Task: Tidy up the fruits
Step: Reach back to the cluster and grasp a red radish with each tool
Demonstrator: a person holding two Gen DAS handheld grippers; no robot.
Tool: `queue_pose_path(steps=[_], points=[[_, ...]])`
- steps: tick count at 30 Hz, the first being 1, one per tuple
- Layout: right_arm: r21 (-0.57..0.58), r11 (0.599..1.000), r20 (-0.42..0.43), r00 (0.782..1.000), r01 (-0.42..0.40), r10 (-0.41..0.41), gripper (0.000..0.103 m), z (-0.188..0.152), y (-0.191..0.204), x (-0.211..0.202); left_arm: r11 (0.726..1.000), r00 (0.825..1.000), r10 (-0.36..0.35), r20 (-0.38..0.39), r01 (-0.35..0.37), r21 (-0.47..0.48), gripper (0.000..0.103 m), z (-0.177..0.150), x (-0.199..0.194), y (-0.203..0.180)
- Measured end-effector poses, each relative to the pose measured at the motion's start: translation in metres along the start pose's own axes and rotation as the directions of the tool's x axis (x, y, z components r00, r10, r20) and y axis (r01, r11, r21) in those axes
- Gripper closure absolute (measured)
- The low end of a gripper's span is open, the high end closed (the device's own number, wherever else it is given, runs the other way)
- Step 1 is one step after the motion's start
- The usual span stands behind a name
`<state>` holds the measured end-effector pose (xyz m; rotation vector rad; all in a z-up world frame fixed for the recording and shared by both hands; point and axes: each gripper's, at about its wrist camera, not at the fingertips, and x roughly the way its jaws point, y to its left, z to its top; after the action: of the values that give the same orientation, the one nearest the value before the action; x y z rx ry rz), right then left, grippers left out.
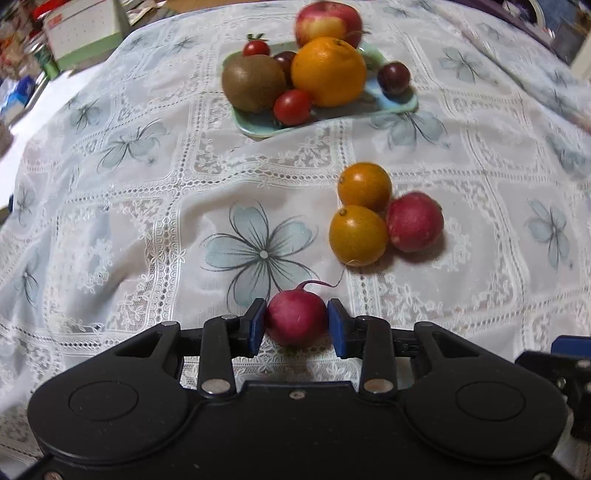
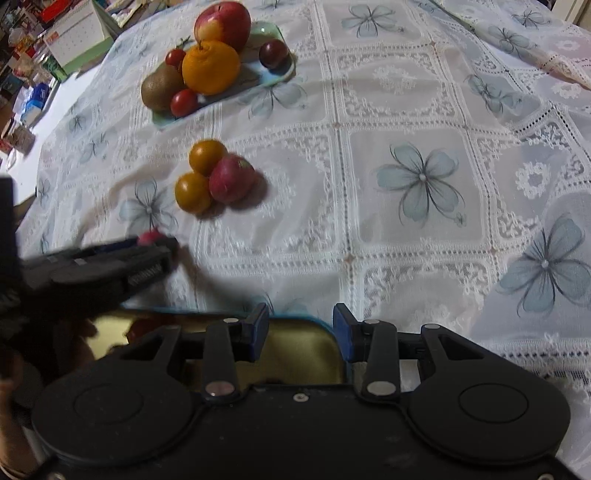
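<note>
On the lace tablecloth [image 1: 155, 206] the pale green plate [image 1: 402, 105] carries seven fruits: one apple [image 1: 327, 22], one orange [image 1: 328, 72], one kiwi [image 1: 253, 83], two red cherry tomatoes [image 1: 292, 107] and two dark plum-coloured fruits [image 1: 393, 77], one of them half hidden behind the kiwi and orange. On the near side of the plate, apart from it on bare cloth, three loose pieces touch in a cluster: two small yellow-orange fruits [image 1: 357, 234] and one red radish [image 1: 414, 221]. Nearer still from the plate, past that cluster, a second radish [image 1: 295, 323] with a thin root tail lies between the blue pads [image 1: 257, 325] of the left gripper [image 1: 296, 308]. The jaws are narrow and close against both its sides, though whether they actually press on it cannot be told. The right gripper [image 2: 301, 321] is farthest from the plate. Its fingers stand a little apart with nothing gripped between them, over the rounded corner of a gold-lined tin [image 2: 303, 347] with a blue rim. The left gripper's body crosses in front of that tin and covers much of it. Something reddish may lie inside, but it is too dark and blurred to name. Beyond the plate's left, off the cloth, sits a boxed calendar [image 1: 83, 31] amid clutter.
</note>
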<state>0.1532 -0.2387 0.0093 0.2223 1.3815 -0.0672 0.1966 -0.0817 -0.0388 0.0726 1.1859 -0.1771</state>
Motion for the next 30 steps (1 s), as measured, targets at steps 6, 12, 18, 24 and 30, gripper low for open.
queue_pose_path(steps=[6,12,18,24,30], points=[[0.059,0.998,0.028,0.999,-0.03,0.028,0.062,0.027,0.008,0.006,0.999,0.999,0.025,0.029,-0.024,-0.022,0.059,-0.002,-0.021,0.012],[0.097,0.995,0.064,0.998,-0.029,0.023,0.062,0.057,0.027,0.018,0.998,0.996,0.051,0.072,-0.049,-0.025,0.058,-0.009,-0.044,0.027],[0.179,0.981,0.057,0.996,-0.08,0.071,0.062,0.078,0.035,0.034,0.999,0.996,0.039,0.074,-0.037,-0.031,0.058,-0.019,-0.05,0.038],[0.195,0.981,0.041,0.999,-0.021,0.013,0.062,0.086,0.046,0.051,0.999,0.997,0.027,0.072,-0.024,-0.042,0.058,-0.025,-0.051,0.045],[0.193,0.981,0.033,0.999,0.015,-0.022,0.059,0.09,0.055,0.065,0.999,0.997,0.018,0.076,-0.015,-0.041,0.058,-0.029,-0.055,0.046]])
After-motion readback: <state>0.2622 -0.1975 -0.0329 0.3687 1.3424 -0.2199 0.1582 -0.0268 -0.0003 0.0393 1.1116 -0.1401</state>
